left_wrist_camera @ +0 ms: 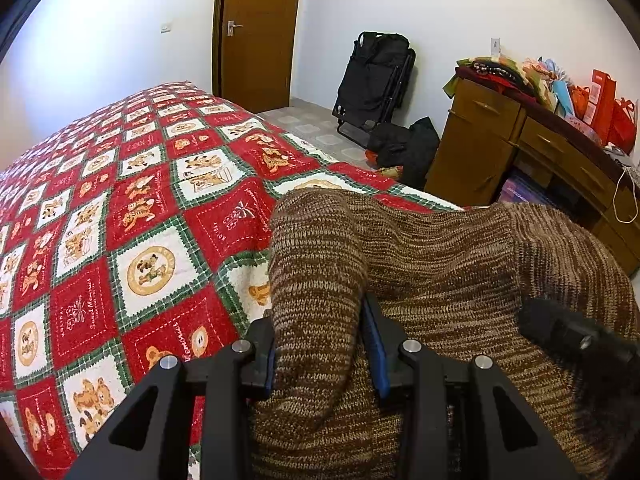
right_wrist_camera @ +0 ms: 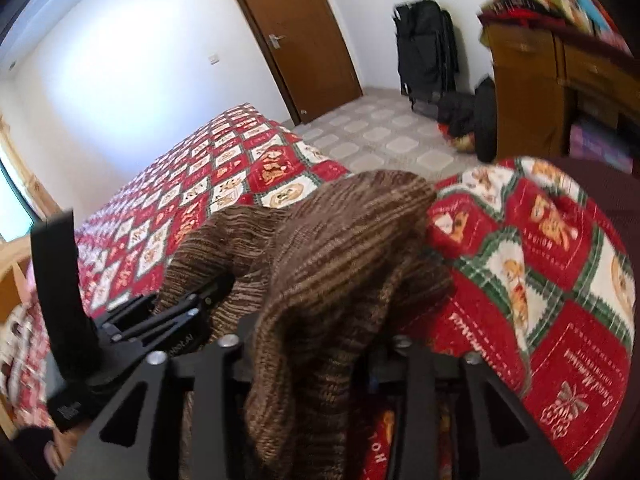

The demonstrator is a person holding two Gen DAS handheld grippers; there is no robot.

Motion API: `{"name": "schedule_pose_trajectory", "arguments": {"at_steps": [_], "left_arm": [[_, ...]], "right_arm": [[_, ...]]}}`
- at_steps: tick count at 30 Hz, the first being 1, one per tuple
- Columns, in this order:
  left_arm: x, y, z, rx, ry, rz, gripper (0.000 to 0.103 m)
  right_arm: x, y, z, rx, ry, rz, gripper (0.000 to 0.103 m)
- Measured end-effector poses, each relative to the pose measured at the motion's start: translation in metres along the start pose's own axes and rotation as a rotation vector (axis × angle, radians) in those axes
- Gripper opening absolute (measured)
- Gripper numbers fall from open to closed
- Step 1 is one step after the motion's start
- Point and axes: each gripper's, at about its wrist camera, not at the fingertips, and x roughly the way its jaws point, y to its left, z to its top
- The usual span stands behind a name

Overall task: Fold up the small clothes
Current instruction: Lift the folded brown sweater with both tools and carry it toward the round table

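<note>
A brown striped knit garment (left_wrist_camera: 440, 272) lies bunched at the near edge of the bed, on the red, white and green teddy-bear quilt (left_wrist_camera: 140, 208). My left gripper (left_wrist_camera: 320, 352) is shut on a thick fold of the garment, which fills the gap between its jaws. The right gripper's black body shows at the right of the left wrist view (left_wrist_camera: 576, 336). In the right wrist view, my right gripper (right_wrist_camera: 308, 356) is shut on another bunched fold of the same garment (right_wrist_camera: 340, 240). The left gripper (right_wrist_camera: 172, 316) shows at the left, buried in the knit.
The quilt (right_wrist_camera: 540, 260) covers the whole bed. A wooden dresser (left_wrist_camera: 500, 140) piled with clothes and bags stands right of the bed. A folded black stroller (left_wrist_camera: 376, 80) and dark bags stand by the wall. A brown door (left_wrist_camera: 260, 28) is shut. The tiled floor (right_wrist_camera: 380, 136) lies beyond.
</note>
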Motion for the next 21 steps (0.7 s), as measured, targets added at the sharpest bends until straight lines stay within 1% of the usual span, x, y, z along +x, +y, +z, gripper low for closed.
{"name": "schedule_pose_trajectory", "arguments": {"at_steps": [2,3,5,7,8,11,12,13,14,16,17,19,21], "left_arm": [[-0.001,0.006,0.004,-0.021,0.014,-0.039,0.039],[-0.001,0.01,0.007,-0.038,0.023,-0.067,0.04],[0.0,0.017,0.014,-0.068,0.032,-0.109,0.045],[0.001,0.023,0.018,-0.087,0.027,-0.129,0.047],[0.003,0.025,0.021,-0.094,0.029,-0.14,0.048],[0.006,0.026,0.03,-0.094,0.027,-0.166,0.05],[0.007,0.027,0.033,-0.096,0.026,-0.173,0.051],[0.009,0.03,0.035,-0.109,0.026,-0.182,0.051],[0.011,0.034,0.036,-0.126,0.03,-0.186,0.051],[0.017,0.041,0.037,-0.168,0.039,-0.199,0.051],[0.02,0.045,0.036,-0.195,0.04,-0.199,0.051],[0.02,0.051,0.034,-0.227,0.02,-0.186,0.051],[0.016,0.052,0.033,-0.24,-0.03,-0.135,0.051]], "right_arm": [[-0.002,-0.008,0.006,0.054,0.015,0.051,0.061],[-0.002,-0.012,0.008,0.076,0.017,0.064,0.063],[0.0,-0.021,0.017,0.144,0.032,0.106,0.066],[0.006,-0.03,0.025,0.2,0.06,0.157,0.07],[0.01,-0.033,0.03,0.22,0.08,0.174,0.07],[0.018,-0.032,0.041,0.235,0.109,0.183,0.071],[0.021,-0.03,0.043,0.223,0.116,0.185,0.07],[0.024,-0.026,0.045,0.202,0.122,0.182,0.065],[0.026,-0.023,0.045,0.185,0.125,0.172,0.054],[0.03,-0.023,0.044,0.171,0.138,0.145,0.041],[0.032,-0.024,0.044,0.166,0.138,0.146,0.037],[0.029,-0.017,0.047,0.106,0.117,0.141,0.034],[0.022,0.002,0.05,-0.046,0.067,0.107,0.033]]}}
